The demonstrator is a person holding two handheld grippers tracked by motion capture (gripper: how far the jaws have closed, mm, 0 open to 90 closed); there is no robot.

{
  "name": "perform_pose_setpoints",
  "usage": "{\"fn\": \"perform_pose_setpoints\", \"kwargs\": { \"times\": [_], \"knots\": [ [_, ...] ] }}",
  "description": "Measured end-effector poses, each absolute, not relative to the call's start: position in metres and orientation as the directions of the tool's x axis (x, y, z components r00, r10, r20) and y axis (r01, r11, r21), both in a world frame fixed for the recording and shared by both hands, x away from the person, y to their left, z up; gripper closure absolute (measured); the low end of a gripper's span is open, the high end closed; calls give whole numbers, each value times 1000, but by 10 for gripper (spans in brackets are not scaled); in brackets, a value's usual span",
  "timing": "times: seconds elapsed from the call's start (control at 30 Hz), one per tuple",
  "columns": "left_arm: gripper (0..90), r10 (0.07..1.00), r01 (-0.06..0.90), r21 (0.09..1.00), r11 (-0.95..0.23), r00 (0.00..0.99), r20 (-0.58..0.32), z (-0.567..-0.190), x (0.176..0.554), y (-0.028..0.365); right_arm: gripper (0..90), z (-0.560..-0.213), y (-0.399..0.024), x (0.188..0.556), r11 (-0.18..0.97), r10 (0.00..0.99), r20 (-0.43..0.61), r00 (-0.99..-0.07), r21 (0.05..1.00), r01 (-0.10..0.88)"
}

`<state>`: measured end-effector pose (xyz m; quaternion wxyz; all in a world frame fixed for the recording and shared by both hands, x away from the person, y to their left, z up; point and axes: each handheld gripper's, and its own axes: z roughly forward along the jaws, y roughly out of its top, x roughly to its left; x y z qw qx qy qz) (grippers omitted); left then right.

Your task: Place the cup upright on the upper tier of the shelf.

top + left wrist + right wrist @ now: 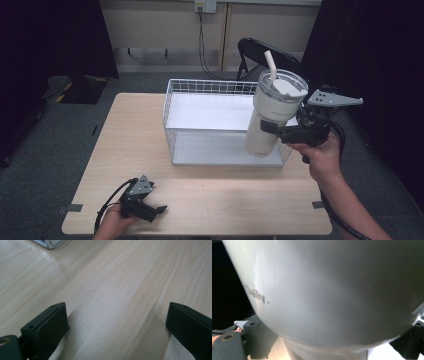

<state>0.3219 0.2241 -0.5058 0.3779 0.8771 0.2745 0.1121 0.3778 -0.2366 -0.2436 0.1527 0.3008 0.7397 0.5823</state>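
My right gripper (272,131) clamps the tumbler (270,117) over the basket's (210,87) near-right corner. I should keep it upright, lowering slowly. My left gripper (159,209) rests wide on the table (130,135).

Left gripper (159,209): low at the table's near edge, jaws spread wide; right gripper (266,128): raised, forearm reaching forward, jaws closed around its load.

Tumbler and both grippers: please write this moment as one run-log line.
right gripper: shut on tumbler | tumbler: tilted, over wire basket | left gripper: open, on table
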Motion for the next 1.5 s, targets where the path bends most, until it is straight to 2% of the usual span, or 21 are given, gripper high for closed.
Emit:
{"fn": "perform_pose_setpoints", "kwargs": {
  "times": [0.77,1.5],
  "knots": [
    [35,568,395,728,-560,823,-10,-506,322,224,95,-233,-238,420,119,724,106,-682,954,275],
    [35,567,395,728,-561,823,-9,-506,322,224,94,-239,-228,457,119,782,81,-618,954,275]
  ]
}}
